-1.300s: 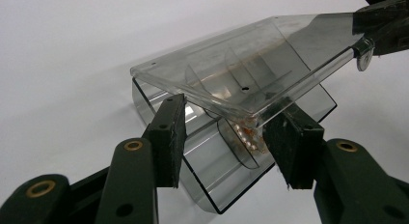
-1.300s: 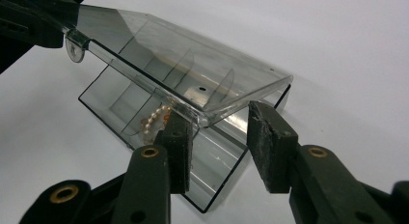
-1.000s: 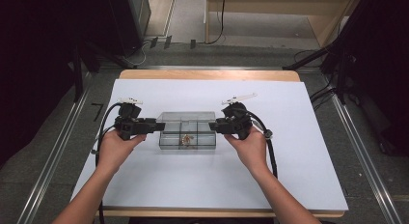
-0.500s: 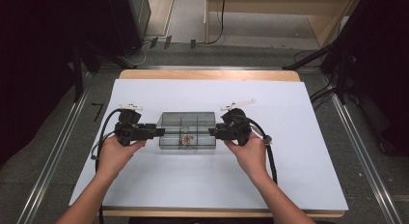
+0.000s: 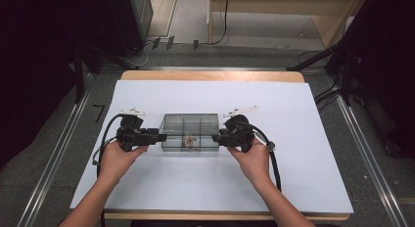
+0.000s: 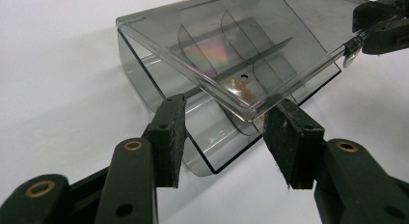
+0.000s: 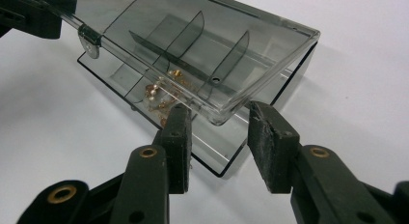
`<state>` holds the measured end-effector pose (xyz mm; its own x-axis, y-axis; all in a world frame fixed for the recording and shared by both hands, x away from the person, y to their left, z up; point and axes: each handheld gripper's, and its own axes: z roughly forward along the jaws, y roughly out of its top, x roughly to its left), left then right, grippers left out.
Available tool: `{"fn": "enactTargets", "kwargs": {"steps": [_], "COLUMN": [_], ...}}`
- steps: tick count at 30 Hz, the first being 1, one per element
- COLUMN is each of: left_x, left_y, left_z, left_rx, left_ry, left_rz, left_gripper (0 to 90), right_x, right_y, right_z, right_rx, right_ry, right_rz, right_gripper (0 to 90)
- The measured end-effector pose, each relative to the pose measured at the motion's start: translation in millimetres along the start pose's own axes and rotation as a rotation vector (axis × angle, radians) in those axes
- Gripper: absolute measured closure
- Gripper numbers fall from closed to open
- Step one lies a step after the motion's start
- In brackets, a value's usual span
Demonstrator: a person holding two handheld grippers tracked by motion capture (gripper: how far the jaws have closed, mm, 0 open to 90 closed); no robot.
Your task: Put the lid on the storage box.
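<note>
Right now I've got both grippers at a clear smoked-plastic box (image 5: 190,132) in the middle of the white sheet (image 5: 303,139) on the table (image 5: 210,76). My left gripper (image 5: 159,137) sits at the box's left end, my right gripper (image 5: 216,138) at its right end, both pointing inward at each other along the near edge.

From the left gripper view, the box's lid (image 6: 226,45) is lifted and tilted, its near corner hanging between my two pads (image 6: 173,137). Jaws are partly apart; the right-hand pad looks to be at the lid's corner, the left-hand pad stands off it, so no clamp that I can see. Across the box in the same view, the other gripper's tip is at the far lid corner by a small latch tab (image 6: 349,48).

From the right gripper view, same story mirrored: lid corner (image 7: 219,115) hangs between the pads (image 7: 263,142), jaws half spread, with a gap on the right-hand side. Can't tell whether either pad actually presses on the plastic.

Inside, thin dividers (image 7: 226,60) split the box into compartments. A small tangle of gold-coloured jewellery with pale beads (image 7: 161,91) lies in one near-side compartment, close to my right gripper's end. In the high view it shows as a brownish speck (image 5: 189,140) near the front wall.
</note>
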<state>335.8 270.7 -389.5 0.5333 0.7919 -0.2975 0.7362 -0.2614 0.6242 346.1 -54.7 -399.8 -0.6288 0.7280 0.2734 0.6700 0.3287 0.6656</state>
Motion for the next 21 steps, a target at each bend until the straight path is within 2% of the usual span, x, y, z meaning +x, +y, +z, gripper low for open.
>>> {"fn": "enactTargets", "kwargs": {"steps": [21], "left_x": [-1.8], "left_y": [-8.4], "left_z": [4.6], "left_rx": [0.01], "left_ry": [0.009], "left_rz": [0.017], "left_gripper": [52.3], "right_x": [2.5], "right_y": [-5.9], "right_z": [5.9], "right_rx": [0.002], "right_ry": [-0.006], "right_rz": [-0.011], "right_gripper": [63.2]}}
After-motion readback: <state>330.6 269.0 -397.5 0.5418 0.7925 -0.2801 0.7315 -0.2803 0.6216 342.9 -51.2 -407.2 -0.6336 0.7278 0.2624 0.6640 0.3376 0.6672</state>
